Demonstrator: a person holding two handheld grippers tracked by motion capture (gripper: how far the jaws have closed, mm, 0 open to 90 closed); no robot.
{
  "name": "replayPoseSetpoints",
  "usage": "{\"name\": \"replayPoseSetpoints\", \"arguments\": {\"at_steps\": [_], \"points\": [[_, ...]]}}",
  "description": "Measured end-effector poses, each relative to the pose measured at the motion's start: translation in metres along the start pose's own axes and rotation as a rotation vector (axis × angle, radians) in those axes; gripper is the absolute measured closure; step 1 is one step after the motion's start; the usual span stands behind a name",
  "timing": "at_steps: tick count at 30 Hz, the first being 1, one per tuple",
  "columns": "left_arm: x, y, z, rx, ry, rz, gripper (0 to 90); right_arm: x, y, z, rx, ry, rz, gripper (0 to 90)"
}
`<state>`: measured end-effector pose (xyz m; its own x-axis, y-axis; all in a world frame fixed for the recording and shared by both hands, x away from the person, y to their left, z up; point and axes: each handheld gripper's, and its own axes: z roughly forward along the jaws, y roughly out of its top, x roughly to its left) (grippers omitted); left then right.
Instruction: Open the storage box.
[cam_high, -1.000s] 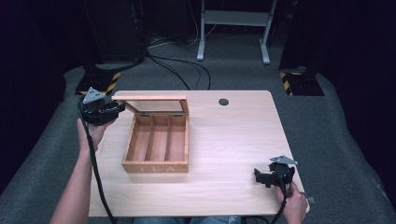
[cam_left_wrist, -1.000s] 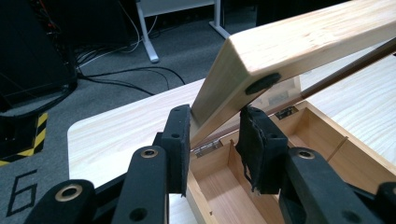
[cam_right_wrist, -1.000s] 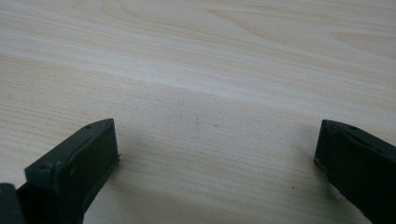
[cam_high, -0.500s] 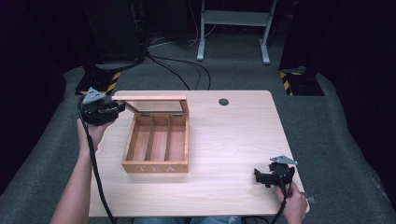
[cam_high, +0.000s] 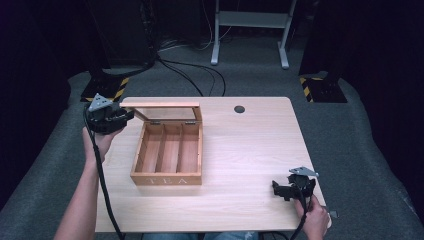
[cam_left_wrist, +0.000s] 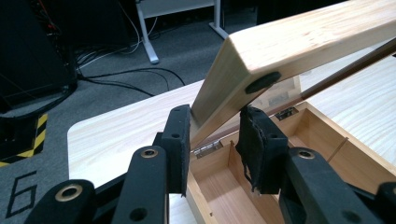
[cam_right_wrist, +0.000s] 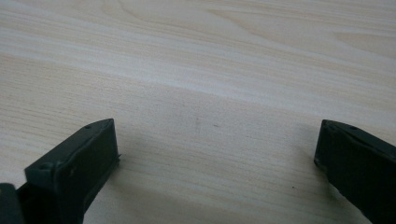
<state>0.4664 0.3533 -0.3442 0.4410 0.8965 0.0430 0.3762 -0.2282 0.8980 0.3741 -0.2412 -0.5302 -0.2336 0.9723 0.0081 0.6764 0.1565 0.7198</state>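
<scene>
A wooden tea box (cam_high: 169, 155) with three empty compartments stands left of centre on the light wooden table (cam_high: 250, 145). Its hinged lid (cam_high: 160, 106) is raised at the back. My left gripper (cam_high: 125, 116) sits at the lid's left end, held by a hand. In the left gripper view, the lid (cam_left_wrist: 299, 42) has its corner between the two pads of my left gripper (cam_left_wrist: 215, 140), which is shut on it above the open box (cam_left_wrist: 224, 186). My right gripper (cam_high: 280, 189) rests low near the table's front right corner. In its own view, the right gripper (cam_right_wrist: 217, 144) stands open over bare wood.
A dark round grommet (cam_high: 239, 109) sits near the table's far edge. Beyond the table, cables (cam_high: 190, 75) run across the grey floor, a white stand (cam_high: 250, 30) rises behind, and black bases with yellow-black stripes (cam_high: 115, 87) flank it. Bare tabletop lies right of the box.
</scene>
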Motion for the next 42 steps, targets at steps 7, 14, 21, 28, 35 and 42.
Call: {"name": "replayPoseSetpoints", "arguments": {"at_steps": [7,14,21,28,35,42], "points": [[0.0000,0.0000,0.0001,-0.001,0.000,-0.001,64.1,0.0000,0.0000,0.0000,0.000,0.000,0.000,0.0],[0.0001,0.0002,0.0003,-0.002,0.000,0.000,64.1,0.0000,0.0000,0.0001,-0.002,0.000,0.000,0.0],[-0.0001,0.0002,0.0003,-0.001,0.001,0.001,64.1,-0.0001,0.0000,0.0001,-0.001,0.000,0.000,0.0],[-0.0006,0.0001,0.0006,-0.006,0.006,0.000,64.0,0.0000,0.0000,0.0001,-0.001,0.001,0.000,0.0],[-0.0008,-0.0001,0.0003,-0.004,0.007,0.003,64.0,-0.0001,0.0000,0.0001,-0.001,0.001,0.000,0.0],[-0.0027,-0.0034,-0.0019,-0.004,0.008,0.010,64.0,0.0001,0.0000,0.0001,-0.001,-0.001,0.000,0.0]]}}
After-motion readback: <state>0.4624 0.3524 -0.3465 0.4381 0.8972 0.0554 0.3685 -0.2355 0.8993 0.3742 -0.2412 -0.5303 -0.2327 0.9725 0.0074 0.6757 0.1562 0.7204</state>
